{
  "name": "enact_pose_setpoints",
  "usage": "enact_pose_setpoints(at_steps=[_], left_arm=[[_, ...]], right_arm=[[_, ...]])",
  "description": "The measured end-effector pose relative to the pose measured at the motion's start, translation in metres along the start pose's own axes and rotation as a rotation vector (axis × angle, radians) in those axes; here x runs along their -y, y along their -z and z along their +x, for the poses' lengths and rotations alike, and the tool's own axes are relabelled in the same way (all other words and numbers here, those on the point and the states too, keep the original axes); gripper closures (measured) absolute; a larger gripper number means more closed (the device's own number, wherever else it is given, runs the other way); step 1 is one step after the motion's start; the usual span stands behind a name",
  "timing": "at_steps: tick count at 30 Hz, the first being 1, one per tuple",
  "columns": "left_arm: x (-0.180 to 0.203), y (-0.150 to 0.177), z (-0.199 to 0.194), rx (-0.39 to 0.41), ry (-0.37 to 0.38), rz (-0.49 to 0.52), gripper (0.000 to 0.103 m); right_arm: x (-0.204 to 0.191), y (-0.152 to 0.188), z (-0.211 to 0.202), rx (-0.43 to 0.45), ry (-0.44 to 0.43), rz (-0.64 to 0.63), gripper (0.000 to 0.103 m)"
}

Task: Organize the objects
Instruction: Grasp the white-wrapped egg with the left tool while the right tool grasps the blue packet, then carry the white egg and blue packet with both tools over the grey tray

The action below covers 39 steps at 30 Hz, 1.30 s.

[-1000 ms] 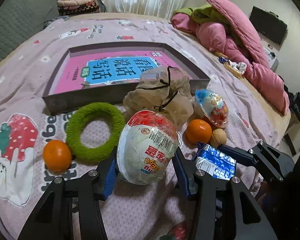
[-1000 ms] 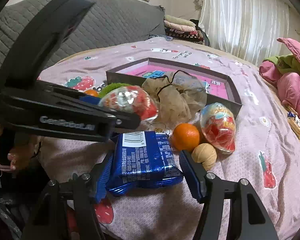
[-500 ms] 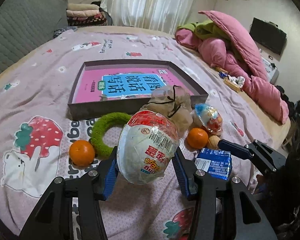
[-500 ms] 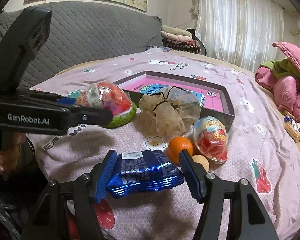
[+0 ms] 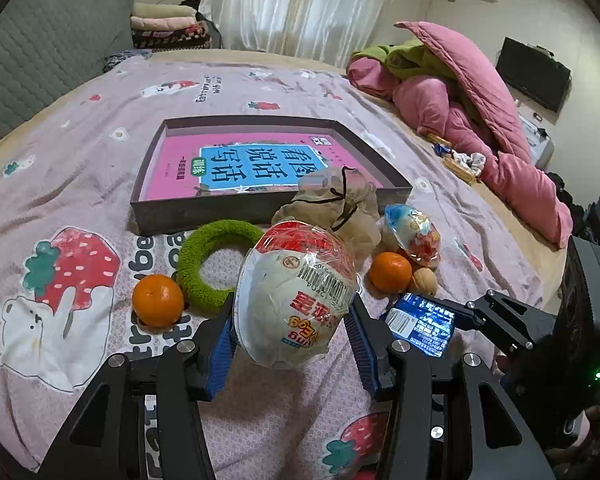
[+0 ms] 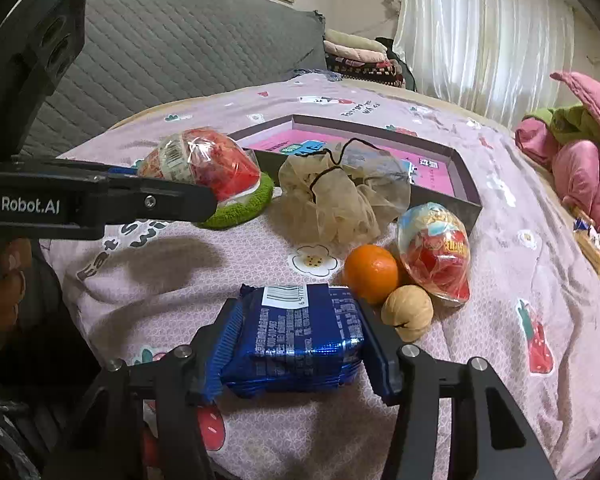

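Observation:
My left gripper [image 5: 292,332] is shut on a red-and-white toy egg [image 5: 296,292] and holds it above the bedspread; the egg also shows in the right wrist view [image 6: 204,164]. My right gripper [image 6: 296,336] is shut on a blue snack packet [image 6: 296,332], also lifted; the packet shows in the left wrist view [image 5: 420,322]. A dark shallow box [image 5: 148,204] with a pink book inside lies beyond. On the bed lie a green ring [image 5: 212,264], two oranges [image 5: 158,300] [image 5: 390,272], a walnut [image 6: 407,312], a second toy egg [image 6: 436,252] and a beige mesh pouch [image 6: 340,196].
A pink and green quilt pile [image 5: 460,92] lies at the far right of the bed. A grey quilted headboard [image 6: 172,60] and folded blankets [image 6: 360,52] stand at the back. The bed's right edge drops off near a black monitor [image 5: 532,74].
Both grippers have risen and drawn back with their loads. The objects on the bed look smaller and farther away.

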<state>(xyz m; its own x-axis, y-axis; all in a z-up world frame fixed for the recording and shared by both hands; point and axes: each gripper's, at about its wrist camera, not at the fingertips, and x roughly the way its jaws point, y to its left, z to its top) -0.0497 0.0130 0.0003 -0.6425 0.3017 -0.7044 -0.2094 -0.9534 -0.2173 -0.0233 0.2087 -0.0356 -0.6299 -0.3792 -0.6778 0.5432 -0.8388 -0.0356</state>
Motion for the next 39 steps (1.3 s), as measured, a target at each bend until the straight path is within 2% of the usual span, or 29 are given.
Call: enact_pose_setpoints(at_steps=[6, 17, 27, 39], left_arm=[[-0.003, 0.000, 0.000, 0.000, 0.009, -0.015, 0.050], [-0.003, -0.003, -0.002, 0.015, 0.027, -0.017, 0.050], [-0.006, -0.012, -0.004, 0.041, 0.028, -0.014, 0.050], [-0.007, -0.026, -0.008, 0.100, -0.004, 0.001, 0.050]], right_arm=[[0.002, 0.001, 0.000, 0.001, -0.003, 0.012, 0.050], [0.003, -0.009, -0.014, 0.077, -0.027, 0.025, 0.051], [0.003, -0.027, -0.018, 0.119, -0.029, 0.038, 0.051], [0.016, -0.055, -0.018, 0.163, 0.012, 0.056, 0.051]])
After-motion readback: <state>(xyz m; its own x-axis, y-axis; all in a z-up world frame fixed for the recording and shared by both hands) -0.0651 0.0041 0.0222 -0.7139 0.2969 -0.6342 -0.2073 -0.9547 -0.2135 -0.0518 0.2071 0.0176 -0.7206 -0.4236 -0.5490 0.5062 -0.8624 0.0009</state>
